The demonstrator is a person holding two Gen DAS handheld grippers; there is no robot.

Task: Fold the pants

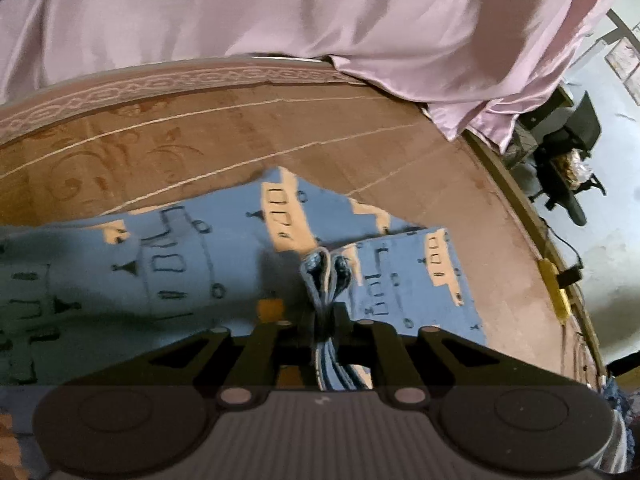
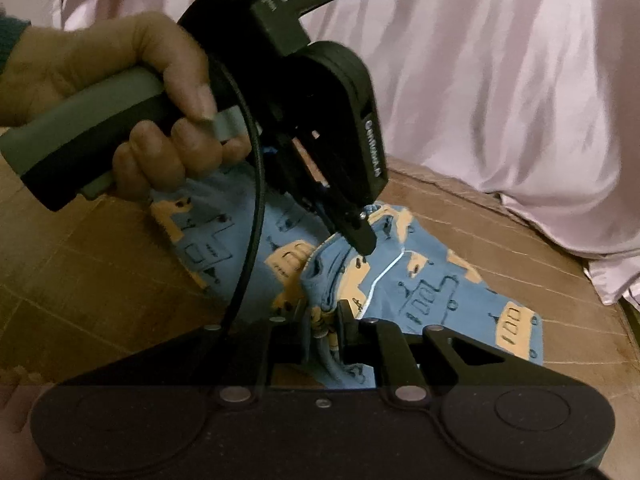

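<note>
Left wrist view is showing the left gripper (image 1: 326, 320) with its jaws clenched on a bunched stack of the pants' (image 1: 180, 264) edges, several layers gathered between them. In the right wrist view, the right gripper (image 2: 324, 320) is likewise pinching a thick roll of the same blue, yellow-printed fabric, while the left gripper, held by a hand (image 2: 120, 92), is biting the cloth just beyond it. The pants are lying on a brown patterned bed cover (image 1: 360, 132), partly lifted at the two grips, with a pink satin sheet (image 1: 320, 12) heaped behind. Judging from this, the risk is uneven layers: either grip may be holding only some of them, so a pull could let the inner ones slip out and leave the fold crooked, or drag the rest across the cover into wrinkles. The long axis seems to be running leftward in the left view, the gripped end nearest the cameras; which end is the waistband cannot be told.
</note>
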